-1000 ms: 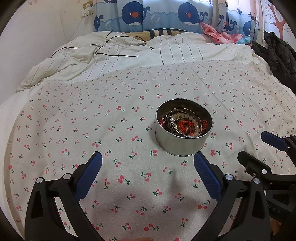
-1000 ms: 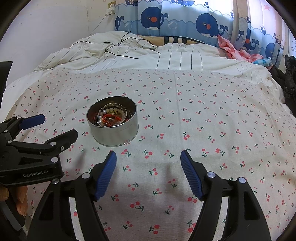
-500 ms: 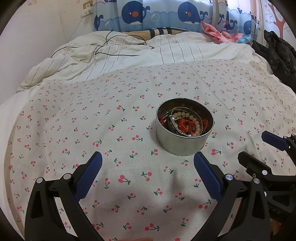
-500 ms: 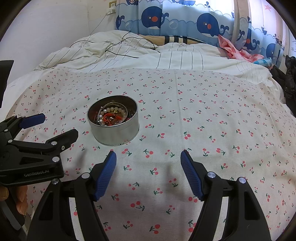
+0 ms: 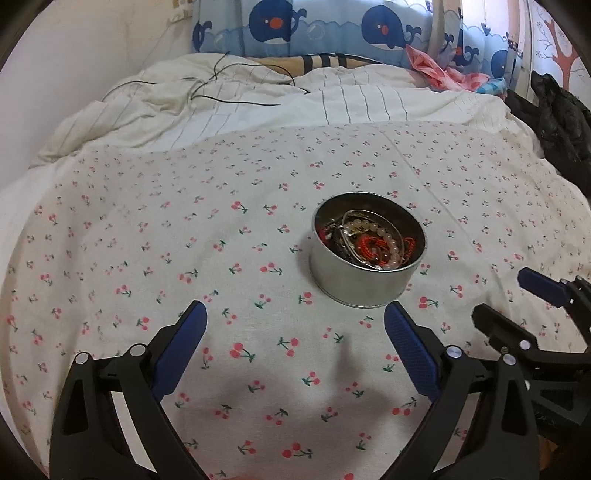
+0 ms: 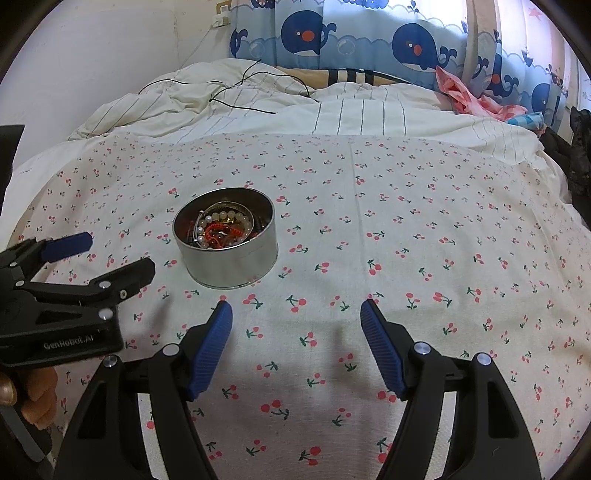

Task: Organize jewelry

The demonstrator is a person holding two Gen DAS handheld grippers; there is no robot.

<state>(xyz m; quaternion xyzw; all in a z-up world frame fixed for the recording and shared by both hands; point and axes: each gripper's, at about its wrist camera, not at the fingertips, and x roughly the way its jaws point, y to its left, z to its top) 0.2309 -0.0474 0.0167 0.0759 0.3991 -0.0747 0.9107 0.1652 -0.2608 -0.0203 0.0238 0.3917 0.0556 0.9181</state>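
A round metal tin (image 5: 364,284) (image 6: 229,264) stands on the cherry-print sheet (image 5: 184,258). Inside lies a tangle of jewelry (image 5: 373,242) (image 6: 223,229): a pale bead bracelet, red cords and metal bangles. My left gripper (image 5: 295,317) hovers open just short of the tin, nothing between its blue pads. My right gripper (image 6: 295,314) is open too, to the right of the tin and nearer than it, over bare sheet. Each gripper shows at the edge of the other's view, the left gripper (image 6: 103,254) with fingers spread, a hand (image 6: 33,398) below it.
A striped white duvet (image 5: 295,103) with a thin black cable (image 5: 236,96) lies bunched at the far end of the bed. Whale-print curtains (image 6: 332,33) hang behind. Pink cloth (image 6: 469,96) and dark clothing (image 5: 557,118) sit at the far right.
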